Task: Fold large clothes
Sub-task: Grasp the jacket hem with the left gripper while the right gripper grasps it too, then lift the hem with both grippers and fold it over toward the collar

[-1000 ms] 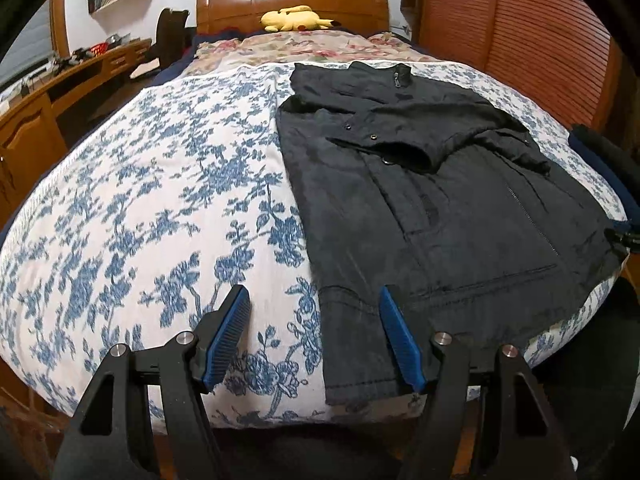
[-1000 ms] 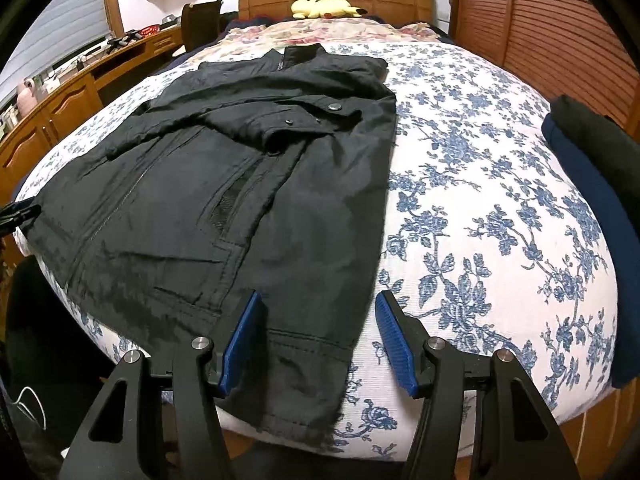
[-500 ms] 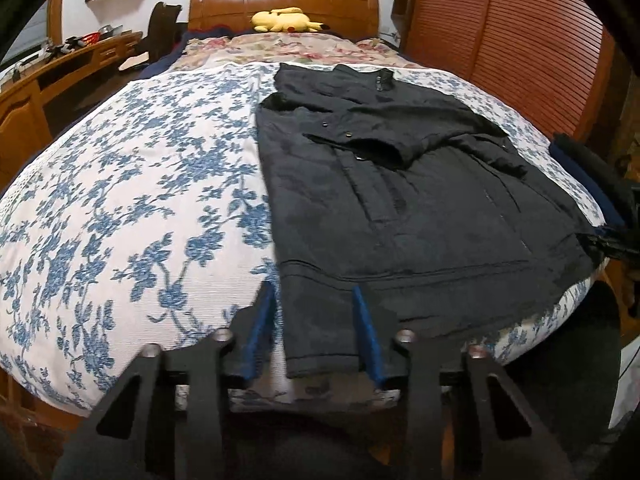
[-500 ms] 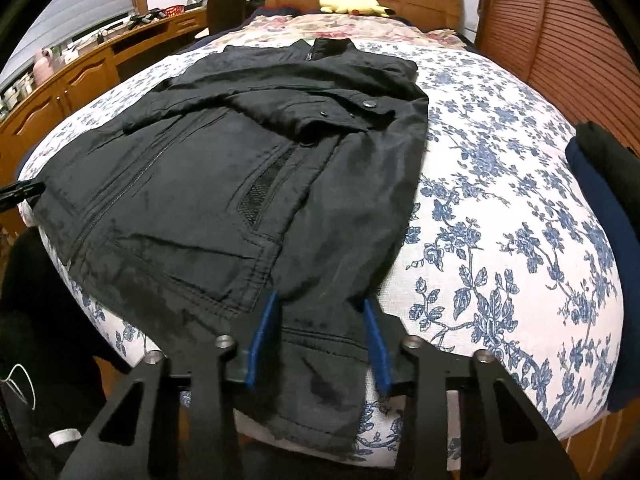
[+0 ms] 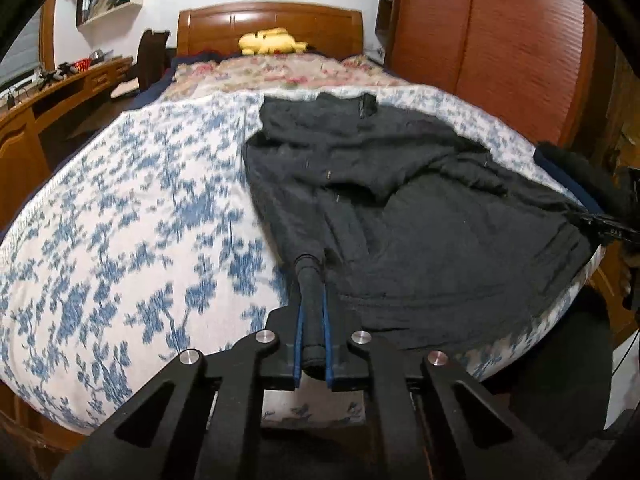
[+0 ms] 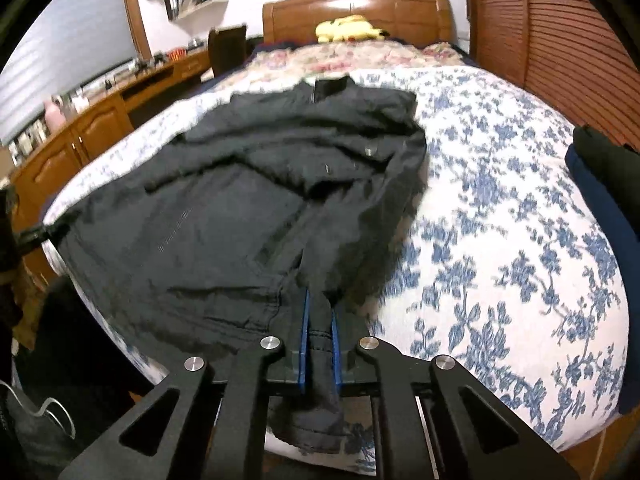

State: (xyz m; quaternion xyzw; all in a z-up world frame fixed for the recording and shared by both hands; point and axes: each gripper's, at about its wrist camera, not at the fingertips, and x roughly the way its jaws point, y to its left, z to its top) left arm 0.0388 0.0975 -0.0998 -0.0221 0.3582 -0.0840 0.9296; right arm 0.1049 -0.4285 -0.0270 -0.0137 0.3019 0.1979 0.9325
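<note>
Since the earlier frame both tools have just closed: the left tool (image 5: 312, 312) and right tool (image 6: 319, 340) grip the black jacket's (image 5: 420, 208) hem corners, ready to fold it up the bed (image 5: 120, 220).

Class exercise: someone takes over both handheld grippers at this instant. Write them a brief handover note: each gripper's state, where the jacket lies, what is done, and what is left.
Left gripper: jaws have just closed, shut on the near hem of the black jacket at its left corner.
Right gripper: jaws have just closed, shut on the hem at the right corner.
Jacket: spread front-up on the floral bedspread, collar toward the headboard, sleeves folded across the chest.
Done: sleeves tucked in, both hem corners gripped.
Left: probably carry the hem up toward the collar, release, then smooth.
</note>
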